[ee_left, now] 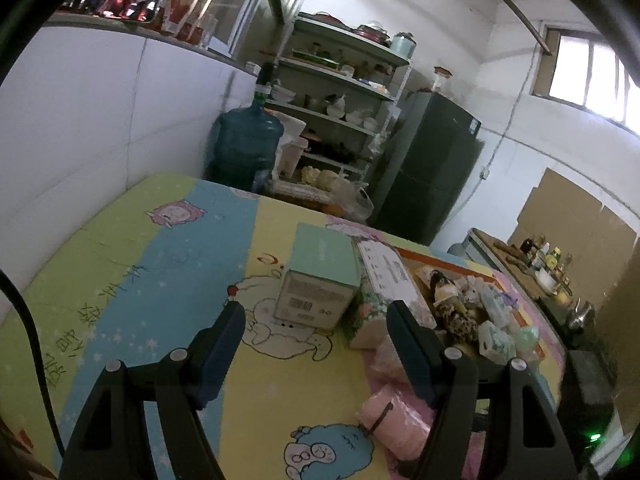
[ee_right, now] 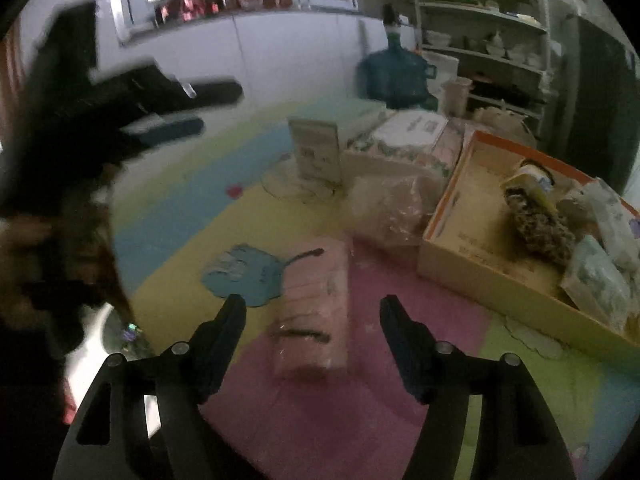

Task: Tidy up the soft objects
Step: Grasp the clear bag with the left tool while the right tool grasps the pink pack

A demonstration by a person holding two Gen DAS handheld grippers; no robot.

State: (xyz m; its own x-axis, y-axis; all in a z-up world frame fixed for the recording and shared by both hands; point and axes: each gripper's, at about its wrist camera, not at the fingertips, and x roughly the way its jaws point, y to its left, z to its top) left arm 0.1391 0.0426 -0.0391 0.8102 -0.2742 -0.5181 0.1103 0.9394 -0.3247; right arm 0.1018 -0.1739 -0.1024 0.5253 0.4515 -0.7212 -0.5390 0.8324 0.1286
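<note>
1. One counter [ee_left: 120, 248], covered by a cartoon-printed cloth in green, blue, yellow and pink bands, carries everything and fills the space ahead of both pairs of fingers.
2. One open orange-rimmed box [ee_right: 472, 264] sits ahead and to the right of the right fingers. It holds a mottled brown plush toy [ee_right: 538, 220] and several pale wrapped soft packs, too crowded to count.
3. One floral tissue box [ee_right: 400, 144] lies far ahead of the right fingers, touching the orange-rimmed box's far left side.
4. One mint-green carton [ee_left: 320, 280] stands straight ahead, between the left fingers and beyond their tips.
5. Two pink packs are in view. One clear-wrapped pink pack [ee_right: 390, 208] lies ahead of the right fingers, just in front of the tissue box.
6. The other, a pink soft pack [ee_right: 314, 308], is a squashy oblong in shiny wrap with dark marks at its near and far ends. It lies on the pink band between the right fingers, just past their tips. In the left wrist view it sits low beside the right-hand finger.
7. The left gripper [ee_left: 316, 320] has its fingers spread wide, holding nothing.
8. The right gripper [ee_right: 313, 314] likewise has its fingers wide apart, not touching the pack.
</note>
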